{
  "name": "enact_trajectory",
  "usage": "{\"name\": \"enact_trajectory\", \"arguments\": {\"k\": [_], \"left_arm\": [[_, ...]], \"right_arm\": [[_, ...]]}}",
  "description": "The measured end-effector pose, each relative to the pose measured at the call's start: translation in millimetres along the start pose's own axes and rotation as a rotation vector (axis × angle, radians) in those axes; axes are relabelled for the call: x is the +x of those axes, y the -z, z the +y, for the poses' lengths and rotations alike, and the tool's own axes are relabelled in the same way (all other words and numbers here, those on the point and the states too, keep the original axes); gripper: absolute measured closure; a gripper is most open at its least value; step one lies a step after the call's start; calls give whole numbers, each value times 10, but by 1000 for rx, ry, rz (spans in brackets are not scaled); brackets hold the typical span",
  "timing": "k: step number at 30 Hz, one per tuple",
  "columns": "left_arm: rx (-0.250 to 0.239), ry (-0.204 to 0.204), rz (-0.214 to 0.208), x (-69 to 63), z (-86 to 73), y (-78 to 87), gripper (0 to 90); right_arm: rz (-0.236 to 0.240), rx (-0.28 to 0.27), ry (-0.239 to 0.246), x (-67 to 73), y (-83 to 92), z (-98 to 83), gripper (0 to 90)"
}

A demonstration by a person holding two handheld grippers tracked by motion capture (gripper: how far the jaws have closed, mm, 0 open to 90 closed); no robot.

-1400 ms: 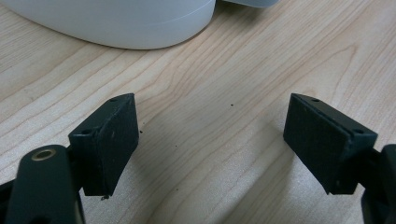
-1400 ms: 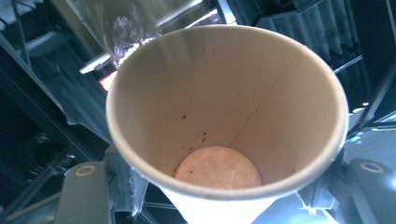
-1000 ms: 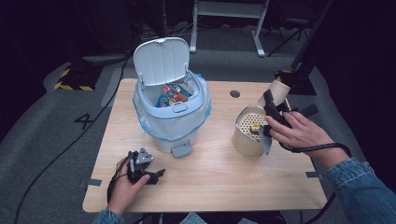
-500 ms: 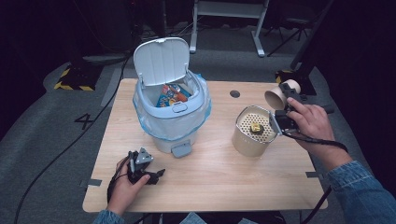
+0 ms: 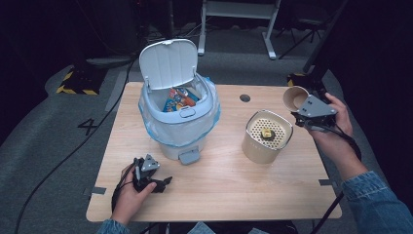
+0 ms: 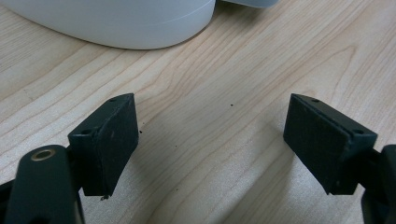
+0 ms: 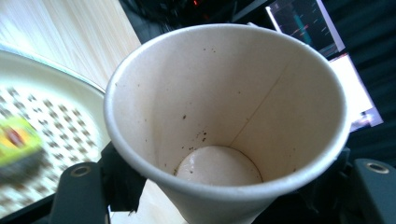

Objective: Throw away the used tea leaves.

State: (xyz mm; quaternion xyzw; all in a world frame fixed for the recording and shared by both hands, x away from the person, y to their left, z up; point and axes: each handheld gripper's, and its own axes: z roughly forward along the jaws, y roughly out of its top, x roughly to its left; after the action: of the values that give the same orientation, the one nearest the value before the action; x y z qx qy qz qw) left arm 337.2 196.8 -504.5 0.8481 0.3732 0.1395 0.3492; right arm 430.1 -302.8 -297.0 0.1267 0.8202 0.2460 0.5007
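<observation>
A stained, empty paper cup (image 5: 295,97) is tipped on its side in the air, right of a beige canister (image 5: 265,144). My right gripper (image 5: 301,109) is shut on the cup (image 7: 224,126). Its jaws have just been opening a little, with the cup still pinched between them. A small yellow scrap (image 5: 266,132) lies on the canister's perforated top (image 7: 56,116). At the table's front left, my left gripper (image 5: 163,181) rests on the wood. It stands open with nothing between its pads (image 6: 109,140).
A white bin (image 5: 178,122) with a blue liner and its lid (image 5: 168,63) raised stands at the middle left, with colourful wrappers inside. Its rounded base (image 6: 116,23) lies just beyond my left gripper. The wooden table (image 5: 234,185) has a round hole (image 5: 245,97) near its far edge.
The right hand has drawn away from above the canister, to the right and upward, taking the cup with it. The left hand has stayed put.
</observation>
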Motion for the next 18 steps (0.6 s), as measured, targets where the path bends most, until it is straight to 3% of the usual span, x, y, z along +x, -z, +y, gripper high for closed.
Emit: {"name": "enact_trajectory", "arguments": {"k": [5,10,12,18], "left_arm": [[0,-1,0,1,0,0,183],[-1,-1,-1,0,0,-1,183],[-1,0,0,0,0,-1,183],[0,-1,-1,1,0,0,183]], "right_arm": [[114,-70,-247,-78,28,-122,306],[275,-132,-515,-122,53,-232,303],[318,-141,-570,-125,63,-262,303],[410,-152,-628,-72,122,-297,302]]}}
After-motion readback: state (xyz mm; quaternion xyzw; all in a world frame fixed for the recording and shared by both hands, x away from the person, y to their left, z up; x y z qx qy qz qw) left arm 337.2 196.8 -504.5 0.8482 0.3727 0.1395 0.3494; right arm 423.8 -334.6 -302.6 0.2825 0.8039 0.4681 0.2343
